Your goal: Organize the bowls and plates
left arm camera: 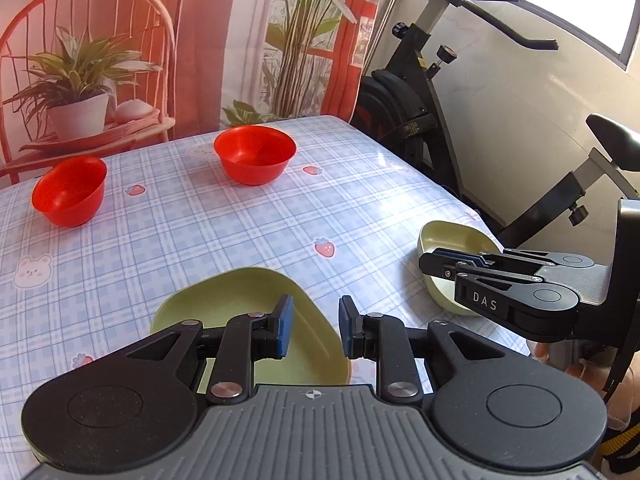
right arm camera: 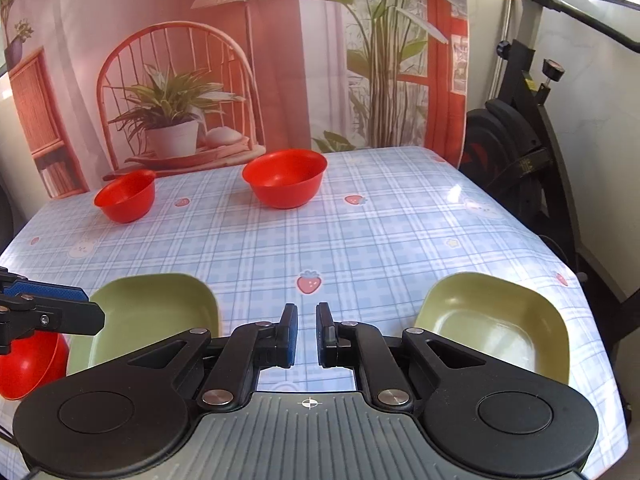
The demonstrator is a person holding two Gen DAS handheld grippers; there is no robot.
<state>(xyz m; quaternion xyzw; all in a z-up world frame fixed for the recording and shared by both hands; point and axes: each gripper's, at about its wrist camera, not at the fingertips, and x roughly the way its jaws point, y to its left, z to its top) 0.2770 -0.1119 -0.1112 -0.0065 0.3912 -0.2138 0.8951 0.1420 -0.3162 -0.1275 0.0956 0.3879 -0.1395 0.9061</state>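
Two green plates lie near the table's front: one (left arm camera: 248, 308) (right arm camera: 156, 312) under my left gripper (left arm camera: 316, 330), the other (left arm camera: 448, 240) (right arm camera: 492, 320) at the right edge. Two red bowls stand at the back, a small one (left arm camera: 70, 192) (right arm camera: 126, 196) on the left and a larger one (left arm camera: 254, 154) (right arm camera: 286, 178) in the middle. A third red bowl (right arm camera: 30, 368) sits at the front left. My left gripper is open and empty above its plate. My right gripper (right arm camera: 307, 334) (left arm camera: 444, 266) is open a little and empty, between the two plates.
The table (right arm camera: 360, 248) has a blue checked cloth with strawberry prints. A printed backdrop (right arm camera: 240, 60) hangs behind it. An exercise bike (left arm camera: 440, 100) (right arm camera: 532, 128) stands close to the table's right side.
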